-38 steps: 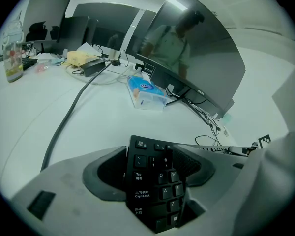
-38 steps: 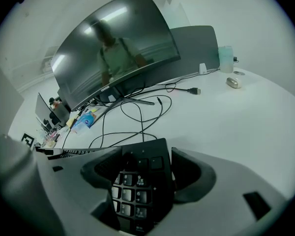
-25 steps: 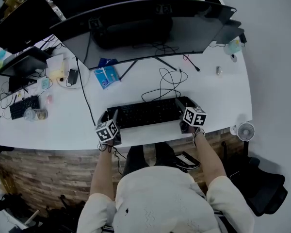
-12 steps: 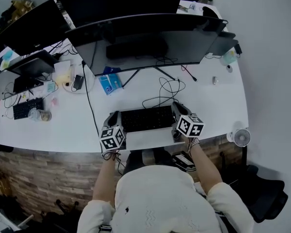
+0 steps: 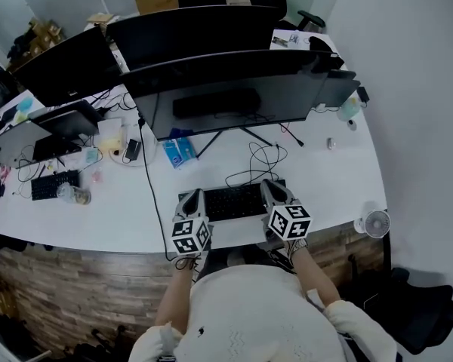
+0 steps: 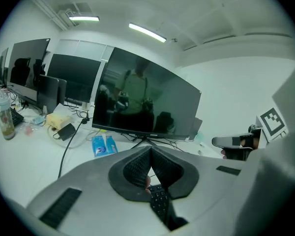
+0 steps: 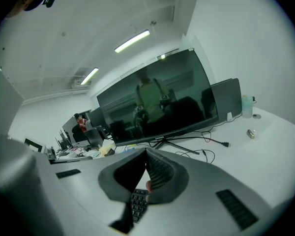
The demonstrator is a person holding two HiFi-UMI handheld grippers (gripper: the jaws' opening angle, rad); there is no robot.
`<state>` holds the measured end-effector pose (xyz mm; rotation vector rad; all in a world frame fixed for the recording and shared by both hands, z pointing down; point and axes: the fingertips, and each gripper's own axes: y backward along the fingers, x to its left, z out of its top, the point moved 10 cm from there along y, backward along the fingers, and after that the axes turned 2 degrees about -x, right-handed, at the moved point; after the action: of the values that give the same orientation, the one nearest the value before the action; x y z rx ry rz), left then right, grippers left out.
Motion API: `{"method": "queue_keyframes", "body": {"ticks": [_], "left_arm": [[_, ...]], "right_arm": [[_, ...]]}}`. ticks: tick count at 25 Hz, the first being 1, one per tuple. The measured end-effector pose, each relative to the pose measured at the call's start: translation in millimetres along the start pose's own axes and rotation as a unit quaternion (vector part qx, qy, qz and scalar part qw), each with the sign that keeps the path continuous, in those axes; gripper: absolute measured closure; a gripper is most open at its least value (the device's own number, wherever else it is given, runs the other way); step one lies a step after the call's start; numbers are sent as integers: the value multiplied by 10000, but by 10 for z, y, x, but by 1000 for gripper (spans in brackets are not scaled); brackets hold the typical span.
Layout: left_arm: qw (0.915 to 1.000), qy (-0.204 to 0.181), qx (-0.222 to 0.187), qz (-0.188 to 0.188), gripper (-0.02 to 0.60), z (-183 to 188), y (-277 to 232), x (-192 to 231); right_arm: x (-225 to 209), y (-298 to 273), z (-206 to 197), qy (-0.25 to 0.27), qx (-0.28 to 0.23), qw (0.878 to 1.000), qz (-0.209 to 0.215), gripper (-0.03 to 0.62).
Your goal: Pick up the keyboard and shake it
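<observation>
The keyboard [image 5: 234, 200] was held between the two tongs, raised above the near edge of the table [image 5: 121, 217]. Its left end was gripped by the left tongs [image 5: 190, 199], whose jaws had just been closing and were clenched on it. Its right end was clamped in the right tongs [image 5: 272, 191] in the same way. Its cable [image 5: 258, 161] was seen looping ahead of the tongs toward a wide dark monitor [image 5: 234, 89]. A small fan [image 5: 376, 223] was set well to the right of the right tongs.
</observation>
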<state>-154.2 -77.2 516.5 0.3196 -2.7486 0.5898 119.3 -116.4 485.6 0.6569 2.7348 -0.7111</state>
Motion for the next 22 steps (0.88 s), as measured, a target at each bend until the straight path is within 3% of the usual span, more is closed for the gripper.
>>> {"method": "queue_keyframes", "body": {"ticks": [7,13,22], "left_arm": [[9986,-279,-412,-191,568,182,279,-250],[9942,-626,-843,-238,568,343,560,-401],[9900,-641,-1244,-164,568,567,714,-517]], "right_arm": [[264,273,157,562,-377,9975,195,594],[410,524,278,477,-764,9954,323,594],[489,747,554,543,-1135,9912,419,594]]}}
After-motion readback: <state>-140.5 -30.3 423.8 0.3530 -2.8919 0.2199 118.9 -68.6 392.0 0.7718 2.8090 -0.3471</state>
